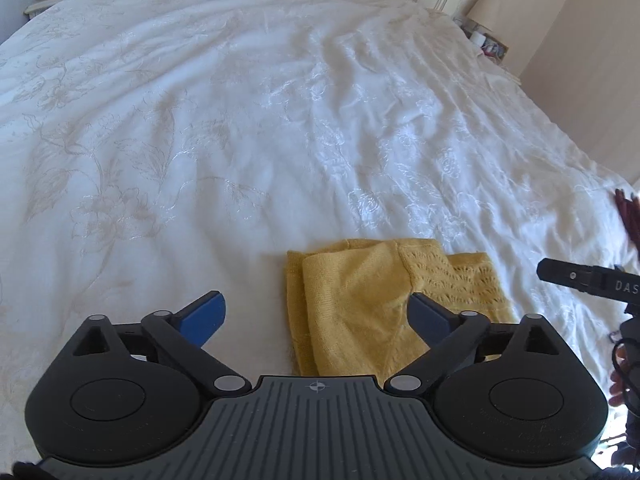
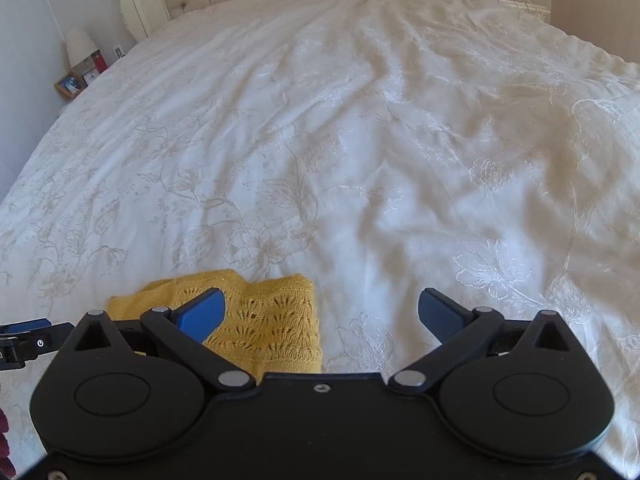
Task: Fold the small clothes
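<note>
Both tongs, left (image 1: pixel 316 312) and right (image 2: pixel 320 312), gape released over folded yellow knit (image 1: pixel 360 304); "DAS" shows on the right tool.

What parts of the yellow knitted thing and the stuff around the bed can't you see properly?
- Yellow knitted garment: in the left wrist view the left gripper covers its near edge; in the right wrist view the right gripper hides its near part.
- Dark red fabric: cut off by the right edge of the left wrist view.
- Framed photo: too small to make out.
- Layers inside the fold: hidden.
</note>
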A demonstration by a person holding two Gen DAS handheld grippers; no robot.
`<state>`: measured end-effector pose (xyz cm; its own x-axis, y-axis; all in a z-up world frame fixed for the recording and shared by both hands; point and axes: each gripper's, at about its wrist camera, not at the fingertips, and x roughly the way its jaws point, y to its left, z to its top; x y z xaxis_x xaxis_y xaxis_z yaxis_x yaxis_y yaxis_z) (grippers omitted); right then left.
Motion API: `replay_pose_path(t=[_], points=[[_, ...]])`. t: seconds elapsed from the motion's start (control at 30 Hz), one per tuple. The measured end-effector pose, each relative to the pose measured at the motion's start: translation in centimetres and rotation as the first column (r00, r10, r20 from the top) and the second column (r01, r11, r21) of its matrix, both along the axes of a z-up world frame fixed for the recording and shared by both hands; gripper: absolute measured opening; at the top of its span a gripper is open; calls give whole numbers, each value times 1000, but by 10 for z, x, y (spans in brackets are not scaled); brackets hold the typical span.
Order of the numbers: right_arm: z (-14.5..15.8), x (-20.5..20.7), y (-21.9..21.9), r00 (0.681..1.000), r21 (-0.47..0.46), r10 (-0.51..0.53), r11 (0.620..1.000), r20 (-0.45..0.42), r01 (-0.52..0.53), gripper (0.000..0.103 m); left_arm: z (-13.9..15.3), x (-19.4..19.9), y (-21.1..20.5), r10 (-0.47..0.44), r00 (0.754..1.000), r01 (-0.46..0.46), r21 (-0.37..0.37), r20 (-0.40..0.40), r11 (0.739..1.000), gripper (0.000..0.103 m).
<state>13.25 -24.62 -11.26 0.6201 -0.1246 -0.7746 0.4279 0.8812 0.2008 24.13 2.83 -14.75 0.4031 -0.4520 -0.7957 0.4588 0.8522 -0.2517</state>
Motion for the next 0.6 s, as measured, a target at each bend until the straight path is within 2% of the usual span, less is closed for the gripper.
replay_pose_path(t=[0.1, 0.33, 0.47, 0.6], points=[[6, -14, 17, 996, -43, 57, 997, -63, -60, 102, 8, -22, 4, 16, 1000, -16, -1, -7, 1000, 103], [14, -56, 45, 983, 15, 170, 986, -74, -169, 102, 19, -86, 0, 15, 999, -13, 48, -35, 999, 103], [28, -83, 56, 978, -26, 193, 980, -84, -196, 102, 33, -123, -5, 50, 999, -50, 94, 4, 994, 101], [46, -110, 57, 983, -42, 177, 983, -46, -179, 102, 55, -156, -11, 109, 991, -119, 130, 81, 984, 101]])
